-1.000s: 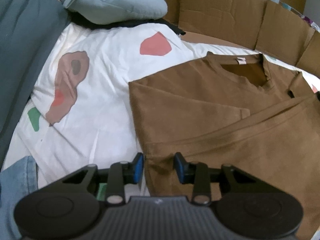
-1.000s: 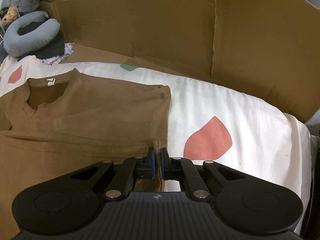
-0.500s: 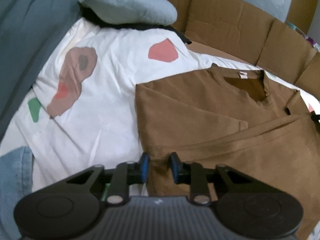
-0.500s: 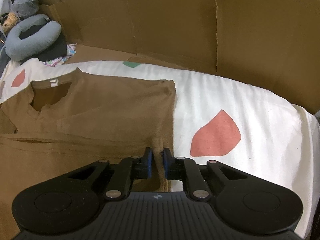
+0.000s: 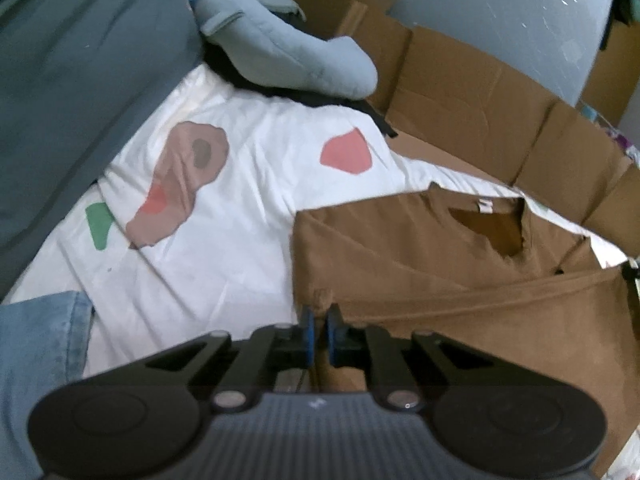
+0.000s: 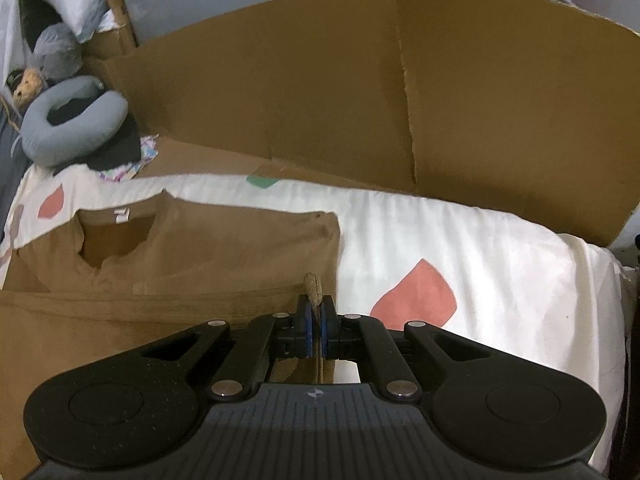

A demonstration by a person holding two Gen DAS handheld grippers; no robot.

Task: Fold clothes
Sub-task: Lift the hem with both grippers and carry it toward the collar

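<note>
A brown T-shirt is lying flat on a white sheet that has red, brown and green patches on it. The sleeves are already folded in over the body, and the neck with its small white label is pointing away from the cameras, toward a wall of cardboard that is standing along the far edge of the sheet.

The left gripper is at the left edge of the shirt, near the lower part. Its jaws are closing at this moment, and a small bunch of brown cloth is standing up between the blue fingers, pinched there with almost no gap.

The right gripper is at the opposite edge of the shirt, next to a red patch of the sheet. Its fingers are pressed together on a narrow fold of the brown cloth, which is sticking out a little beyond the tips. Between the two grippers the lower part of the shirt is stretching across as one broad band.

A grey neck pillow is resting on dark clothing at the far left corner of the sheet, well apart from the shirt. A piece of blue denim is showing at the near left edge of the left wrist view.
</note>
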